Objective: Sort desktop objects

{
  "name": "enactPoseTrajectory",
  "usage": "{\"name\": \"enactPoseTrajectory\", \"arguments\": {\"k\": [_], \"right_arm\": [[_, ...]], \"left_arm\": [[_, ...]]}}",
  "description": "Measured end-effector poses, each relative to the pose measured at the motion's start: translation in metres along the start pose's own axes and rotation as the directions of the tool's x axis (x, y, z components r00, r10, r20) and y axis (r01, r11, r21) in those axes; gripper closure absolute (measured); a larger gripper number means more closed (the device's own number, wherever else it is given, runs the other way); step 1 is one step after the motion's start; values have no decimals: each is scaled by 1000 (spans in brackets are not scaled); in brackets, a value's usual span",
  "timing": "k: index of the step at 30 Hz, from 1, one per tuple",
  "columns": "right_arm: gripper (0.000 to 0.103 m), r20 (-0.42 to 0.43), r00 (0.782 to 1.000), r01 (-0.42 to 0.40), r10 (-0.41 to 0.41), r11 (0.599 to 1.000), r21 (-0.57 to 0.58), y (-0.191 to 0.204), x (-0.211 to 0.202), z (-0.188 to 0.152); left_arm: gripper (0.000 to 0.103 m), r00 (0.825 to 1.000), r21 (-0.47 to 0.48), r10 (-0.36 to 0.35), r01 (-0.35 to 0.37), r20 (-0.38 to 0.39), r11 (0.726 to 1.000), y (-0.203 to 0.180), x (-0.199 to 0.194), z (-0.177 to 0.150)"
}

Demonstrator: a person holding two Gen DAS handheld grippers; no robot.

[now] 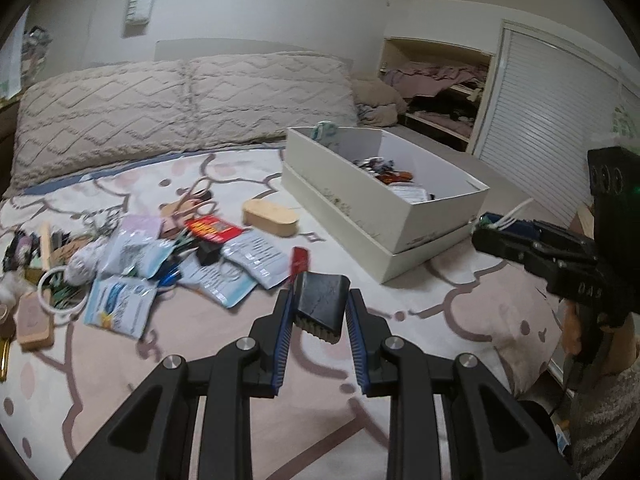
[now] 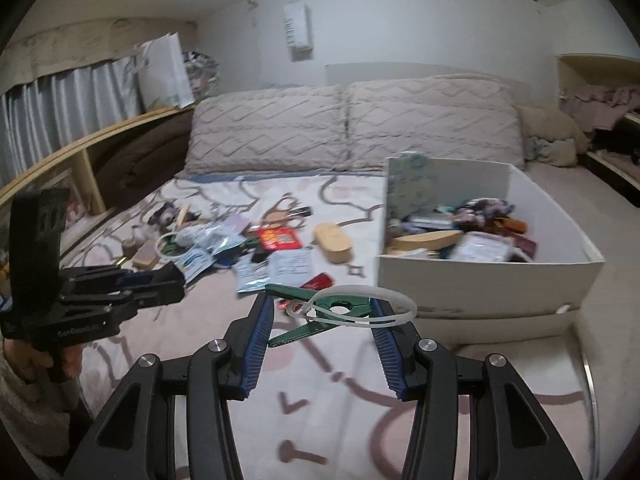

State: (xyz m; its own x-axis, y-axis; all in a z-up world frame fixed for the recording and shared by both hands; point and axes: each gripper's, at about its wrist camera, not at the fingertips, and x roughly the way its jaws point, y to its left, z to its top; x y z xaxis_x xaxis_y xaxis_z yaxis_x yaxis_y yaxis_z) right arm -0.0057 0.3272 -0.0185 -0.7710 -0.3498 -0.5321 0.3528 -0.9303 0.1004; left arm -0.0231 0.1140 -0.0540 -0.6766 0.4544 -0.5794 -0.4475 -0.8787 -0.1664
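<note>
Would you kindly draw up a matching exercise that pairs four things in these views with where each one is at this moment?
Things:
1. black block
2. green clip
3. wooden oval case
4. red packet

Places:
A. in the pile of loose items on the bed
B. between the right gripper's fingers
C. between the left gripper's fingers
D. alone on the bedspread, between the pile and the white box

Pairs: 1-C, 2-B, 3-D, 4-A

Pile of packets (image 1: pixel 132 264) motion-blurred, labels unreadable, white box (image 2: pixel 560 216) contents jumbled, indistinct, wardrobe shelves (image 2: pixel 600 112) cut off.
</note>
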Motion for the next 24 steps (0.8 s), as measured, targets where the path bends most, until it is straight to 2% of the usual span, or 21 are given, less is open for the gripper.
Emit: {"name": "enactPoseTrajectory", "arguments": {"k": [9,14,24], "right_arm": [[53,34,996,84,-85,996,30,-51,-17,24],[53,72,992,97,-104,991,89,-83,-27,43],[53,76,987,133,-145,980,150,-124,-10,71]], "left_arm": [[76,998,49,-56,56,11,997,-36,25,25],[76,996,53,-85,84,11,995,-51,40,38],[76,994,46,-110,108,26,993,-74,63,61]]}}
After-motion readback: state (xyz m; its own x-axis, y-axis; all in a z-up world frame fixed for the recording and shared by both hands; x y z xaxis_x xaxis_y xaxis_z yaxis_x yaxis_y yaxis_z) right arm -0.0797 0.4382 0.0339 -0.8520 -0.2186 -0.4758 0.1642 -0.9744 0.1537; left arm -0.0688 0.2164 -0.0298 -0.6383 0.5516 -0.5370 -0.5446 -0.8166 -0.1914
